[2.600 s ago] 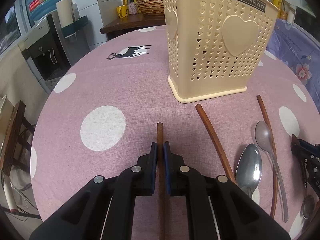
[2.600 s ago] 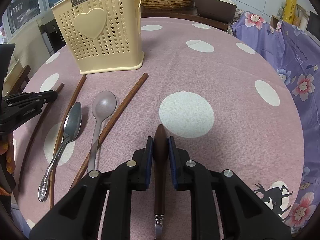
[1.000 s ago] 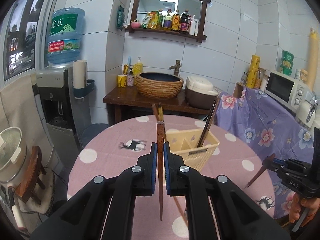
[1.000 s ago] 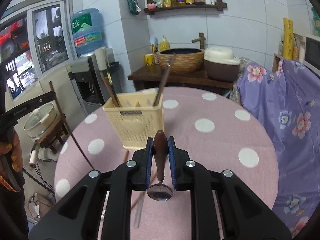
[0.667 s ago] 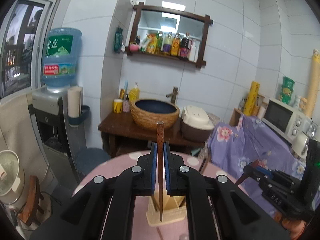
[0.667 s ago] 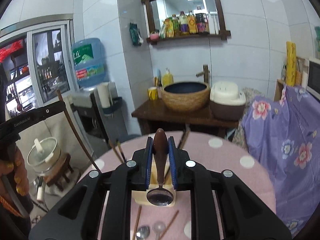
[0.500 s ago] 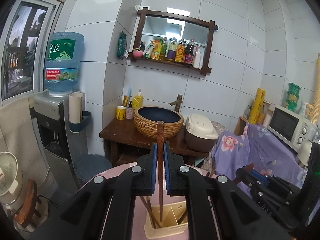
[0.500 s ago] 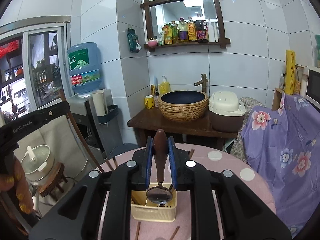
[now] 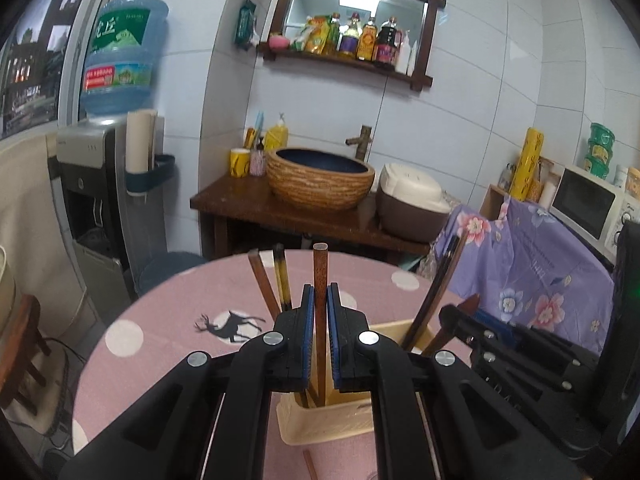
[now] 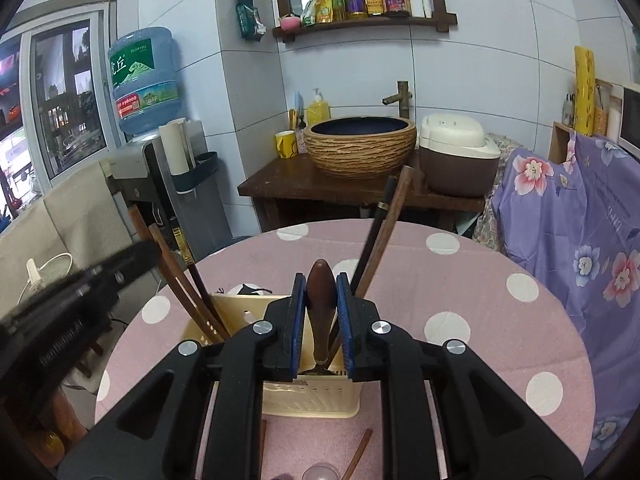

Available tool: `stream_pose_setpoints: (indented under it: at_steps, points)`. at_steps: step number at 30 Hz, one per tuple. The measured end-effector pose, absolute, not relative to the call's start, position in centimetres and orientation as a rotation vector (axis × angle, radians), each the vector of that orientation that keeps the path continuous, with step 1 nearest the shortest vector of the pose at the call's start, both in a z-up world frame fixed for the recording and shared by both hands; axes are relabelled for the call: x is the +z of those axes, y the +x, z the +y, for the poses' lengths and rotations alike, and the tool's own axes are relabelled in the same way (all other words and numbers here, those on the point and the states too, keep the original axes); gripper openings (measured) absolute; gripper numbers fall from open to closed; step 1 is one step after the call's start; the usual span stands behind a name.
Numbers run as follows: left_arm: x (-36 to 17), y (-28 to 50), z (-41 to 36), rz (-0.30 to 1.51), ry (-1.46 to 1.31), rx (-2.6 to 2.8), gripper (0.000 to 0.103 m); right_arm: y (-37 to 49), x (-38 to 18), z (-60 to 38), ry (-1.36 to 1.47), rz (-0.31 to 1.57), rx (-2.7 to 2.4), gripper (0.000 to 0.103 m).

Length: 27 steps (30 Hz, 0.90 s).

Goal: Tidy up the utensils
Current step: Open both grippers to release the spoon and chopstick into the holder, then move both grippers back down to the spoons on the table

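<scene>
Lowered toward the holder [image 9: 332,420], left gripper [image 9: 319,312] pinches an upright chopstick [image 9: 320,280], right gripper [image 10: 320,308] a handle-up spoon [image 10: 320,300].

From my remote station, the only writing I can make out is on the blue water jug [image 9: 120,56] atop the dispenser: two large white Chinese characters, the second reading "丘" (the first is cut off). Its red band [image 10: 146,100] carries print too small to read.

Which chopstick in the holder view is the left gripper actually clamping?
The upright reddish-brown chopstick between the left gripper pads, its lower end down in the holder. The other sticks lean free against the holder's sides, ungripped.
</scene>
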<state>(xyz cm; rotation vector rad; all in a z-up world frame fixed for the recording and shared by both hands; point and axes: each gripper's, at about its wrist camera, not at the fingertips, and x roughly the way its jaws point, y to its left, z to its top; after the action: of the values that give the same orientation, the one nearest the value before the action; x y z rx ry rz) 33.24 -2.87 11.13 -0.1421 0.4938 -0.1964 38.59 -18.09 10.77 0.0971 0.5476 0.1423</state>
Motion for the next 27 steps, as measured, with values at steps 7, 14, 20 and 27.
stream_pose_setpoints:
  at_steps: [7, 14, 20, 27]
  points:
    - [9.6, 33.8, -2.8, 0.518, -0.131, -0.19, 0.007, 38.8, 10.2, -18.2, 0.097, 0.551, 0.148, 0.016]
    - [9.8, 31.3, -1.4, 0.507, -0.178, -0.216, 0.064, 36.4, 10.2, -19.5, 0.11, 0.503, 0.144, 0.048]
    - [6.6, 26.7, 0.0, 0.559, -0.137, -0.189, 0.064, 32.0, 7.3, -20.7, 0.062, 0.55, 0.088, 0.05]
    - [0.0, 21.6, 0.2, 0.712, -0.066, -0.176, 0.062, 26.8, 0.2, -20.4, 0.011, 0.738, 0.09, 0.049]
